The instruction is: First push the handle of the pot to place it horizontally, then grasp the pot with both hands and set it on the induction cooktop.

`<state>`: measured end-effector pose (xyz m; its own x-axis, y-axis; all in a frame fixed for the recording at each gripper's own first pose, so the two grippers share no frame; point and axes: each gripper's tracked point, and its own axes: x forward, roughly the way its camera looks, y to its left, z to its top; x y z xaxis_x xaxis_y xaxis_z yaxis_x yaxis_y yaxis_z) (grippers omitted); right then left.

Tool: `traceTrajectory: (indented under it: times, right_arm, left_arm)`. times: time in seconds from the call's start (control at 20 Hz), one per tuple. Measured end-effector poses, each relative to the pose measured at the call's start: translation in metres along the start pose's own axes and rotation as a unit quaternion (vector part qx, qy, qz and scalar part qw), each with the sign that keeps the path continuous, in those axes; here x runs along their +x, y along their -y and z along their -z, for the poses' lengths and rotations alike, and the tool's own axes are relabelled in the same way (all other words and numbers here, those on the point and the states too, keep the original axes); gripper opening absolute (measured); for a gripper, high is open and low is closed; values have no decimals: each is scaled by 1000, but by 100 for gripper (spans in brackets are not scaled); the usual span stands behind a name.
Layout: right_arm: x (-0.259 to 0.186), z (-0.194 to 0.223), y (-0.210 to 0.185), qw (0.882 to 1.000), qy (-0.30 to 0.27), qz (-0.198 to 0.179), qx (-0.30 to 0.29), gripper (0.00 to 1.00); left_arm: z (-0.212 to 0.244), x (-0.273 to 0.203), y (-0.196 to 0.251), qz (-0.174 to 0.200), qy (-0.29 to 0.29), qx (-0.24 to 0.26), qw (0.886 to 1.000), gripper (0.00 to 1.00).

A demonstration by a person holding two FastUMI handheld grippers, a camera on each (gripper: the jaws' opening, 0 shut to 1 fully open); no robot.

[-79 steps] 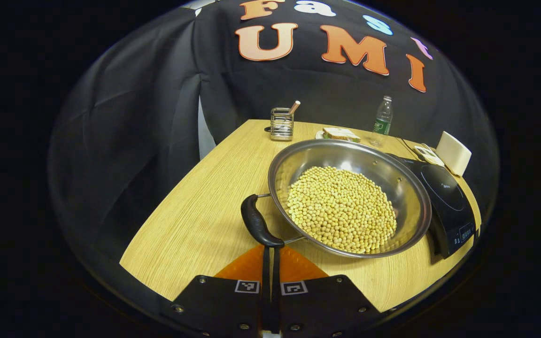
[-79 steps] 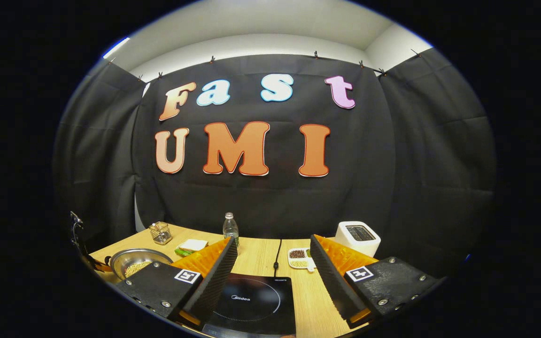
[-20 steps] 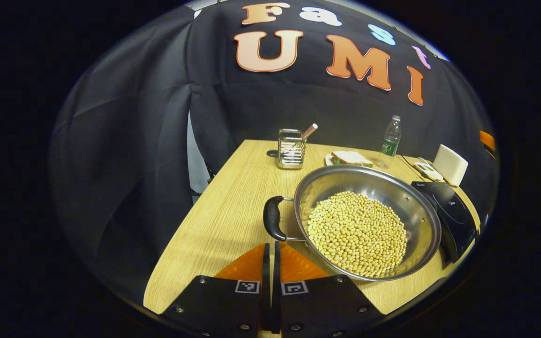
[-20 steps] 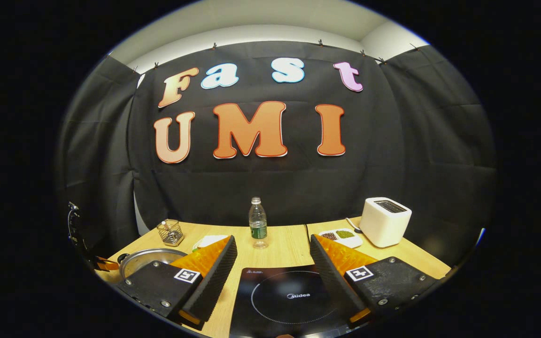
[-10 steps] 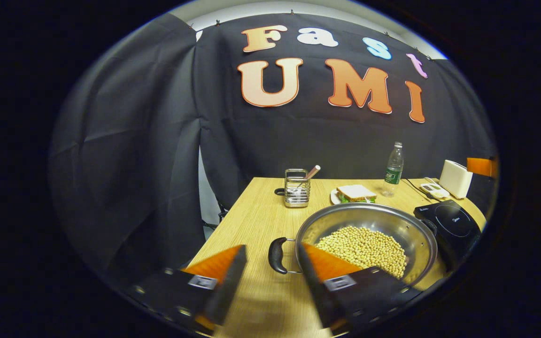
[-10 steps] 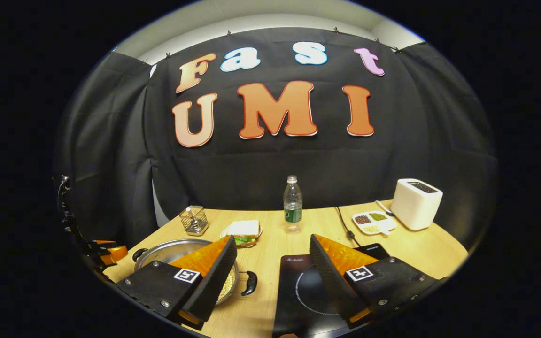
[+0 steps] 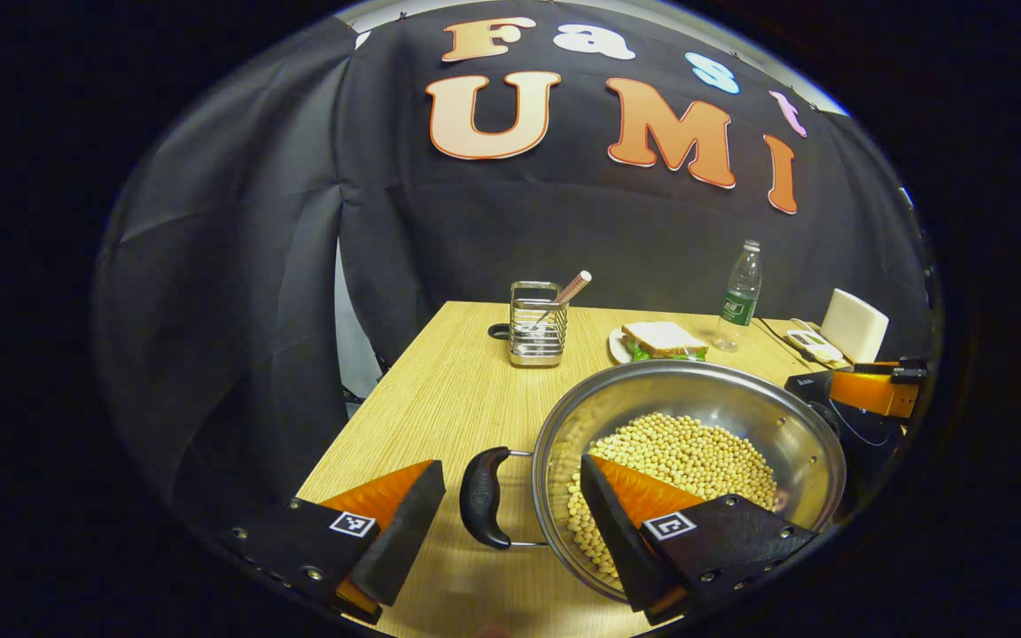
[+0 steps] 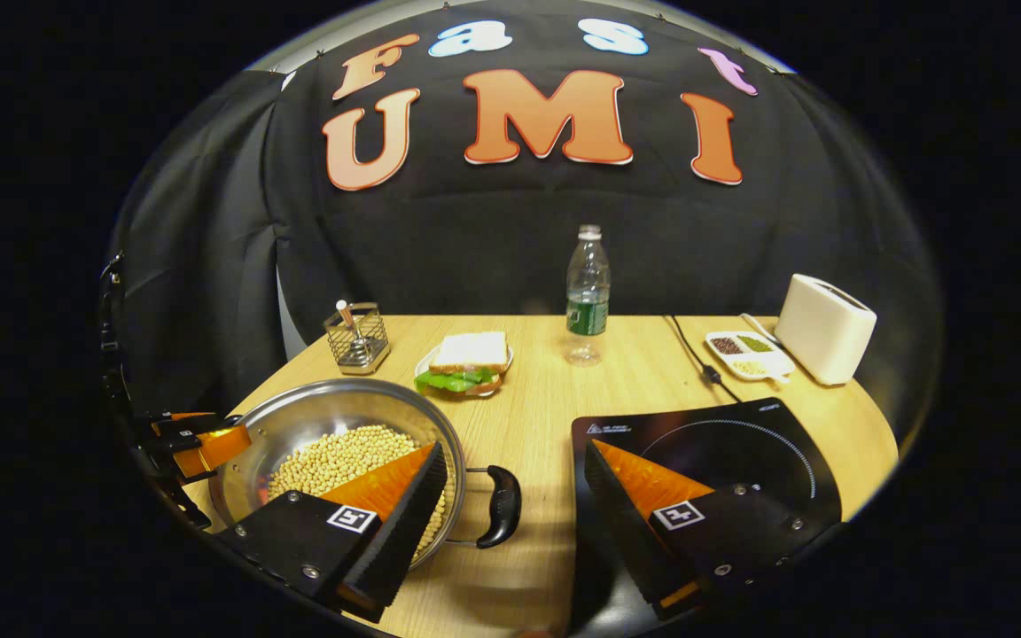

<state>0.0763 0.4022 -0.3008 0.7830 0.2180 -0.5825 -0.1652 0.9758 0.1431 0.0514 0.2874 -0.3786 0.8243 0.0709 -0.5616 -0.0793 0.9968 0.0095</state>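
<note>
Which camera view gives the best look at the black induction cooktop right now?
The right gripper view: the black induction cooktop lies flat ahead, its ring marking showing, partly behind that gripper's finger. In the left gripper view, the cooktop is a dark sliver behind the steel pot of beans.

Pot (image 8: 333, 425) left of cooktop (image 8: 723, 443)

Wire utensil holder (image 8: 356, 336), sandwich plate (image 8: 466, 362), water bottle (image 8: 587, 295), toaster (image 8: 823, 329).
</note>
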Motion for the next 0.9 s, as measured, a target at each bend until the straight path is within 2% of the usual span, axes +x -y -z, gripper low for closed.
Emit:
traceTrajectory:
  times: [0.15, 0.4, 0.5, 0.55, 0.6, 0.65, 0.8, 0.9]
  right_arm:
    - [14, 19, -8, 999, -32, -5, -1, 98]
    - [23, 37, -19, 998, -65, -12, -1, 96]
    - [24, 46, -22, 997, -81, -15, 0, 93]
    - [25, 49, -24, 996, -87, -18, 0, 88]
    - [24, 50, -19, 996, -86, -9, -5, 84]
    - [26, 49, -20, 997, -81, -10, -2, 74]
    - [25, 47, -16, 996, -88, -5, 10, 63]
    - [17, 37, -13, 996, -82, -14, 16, 53]
  left_arm:
    - [4, 11, -8, -11, -5, -1, 1000, 93]
    - [14, 22, -9, 2, -17, -31, 999, 93]
    - [22, 25, -8, 10, -29, -37, 999, 92]
    - [28, 24, 0, 24, -39, -49, 998, 96]
    - [30, 22, 3, 20, -46, -50, 997, 75]
    - [29, 21, 0, 15, -51, -46, 998, 64]
    - [30, 12, 5, 5, -63, -56, 996, 56]
    - [21, -6, 12, 8, -54, -63, 996, 55]
